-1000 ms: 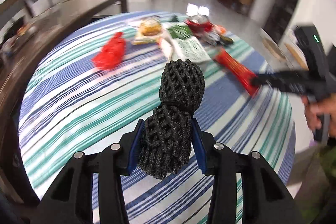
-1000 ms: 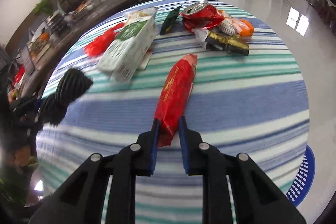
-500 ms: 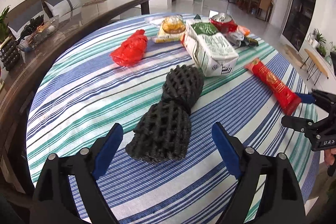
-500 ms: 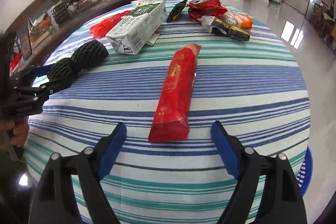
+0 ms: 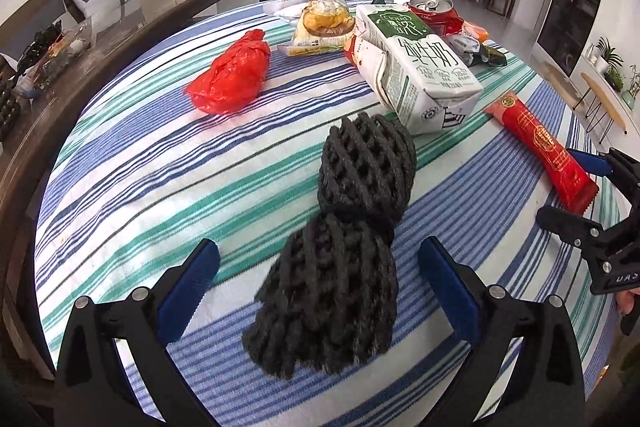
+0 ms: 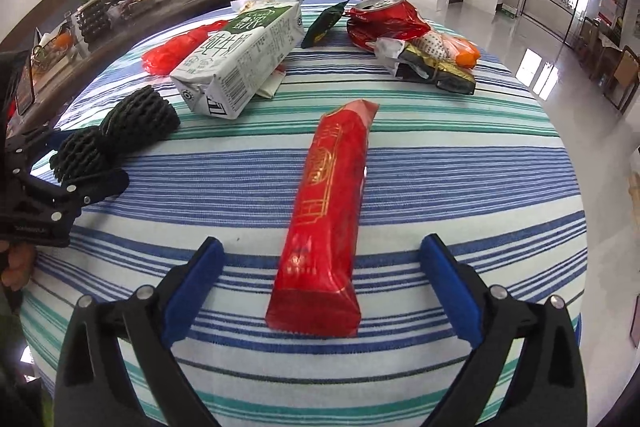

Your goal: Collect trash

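A black foam net (image 5: 352, 227), tied at its waist, lies on the striped tablecloth (image 5: 160, 187). My left gripper (image 5: 319, 249) straddles its near end; the jaws are opening and the blue pads (image 5: 188, 291) stand clear of it on both sides. A long red wrapper (image 6: 328, 203) lies flat on the cloth between the fingers of my right gripper (image 6: 322, 245). Those jaws are opening too, with wide gaps to the wrapper. The right wrist view also shows the net (image 6: 120, 131) at the left; the left wrist view shows the wrapper (image 5: 536, 143) at the right.
Farther back on the round table lie a white and green milk carton (image 5: 412, 67), a red plastic bag (image 5: 232, 75), a bread packet (image 5: 324, 27), a crushed red can (image 5: 432, 7) and several wrappers (image 6: 436, 67). A dark wooden table (image 5: 120, 27) stands to the left.
Both grippers have gone from shut on their items to wide apart. The net and the red wrapper now rest on the cloth. Both grippers have sunk closer to the table.
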Motion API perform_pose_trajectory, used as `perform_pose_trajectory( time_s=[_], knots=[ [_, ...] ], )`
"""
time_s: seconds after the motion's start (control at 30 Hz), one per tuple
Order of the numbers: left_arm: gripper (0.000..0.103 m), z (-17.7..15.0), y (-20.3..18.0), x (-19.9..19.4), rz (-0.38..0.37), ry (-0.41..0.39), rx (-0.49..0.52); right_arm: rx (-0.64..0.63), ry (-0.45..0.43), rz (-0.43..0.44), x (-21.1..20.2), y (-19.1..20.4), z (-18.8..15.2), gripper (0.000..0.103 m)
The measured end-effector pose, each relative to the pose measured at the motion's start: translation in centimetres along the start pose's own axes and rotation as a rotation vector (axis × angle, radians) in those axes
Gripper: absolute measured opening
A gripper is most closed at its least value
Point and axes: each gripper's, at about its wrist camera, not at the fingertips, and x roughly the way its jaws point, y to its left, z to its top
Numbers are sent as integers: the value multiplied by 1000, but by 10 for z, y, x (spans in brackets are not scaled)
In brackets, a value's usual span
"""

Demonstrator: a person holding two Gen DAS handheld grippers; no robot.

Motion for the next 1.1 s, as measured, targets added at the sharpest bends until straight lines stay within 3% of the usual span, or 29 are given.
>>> perform_pose_trajectory(
  time_s=[0.27, 1.1],
  knots=[
    [99, 26, 5, 18, -3, -1, -5, 4, -1, -4, 0, 1, 0, 97],
    [99, 26, 6, 18, -3, -1, -5, 6, -3, -6, 0, 0, -1, 97]
  ],
)
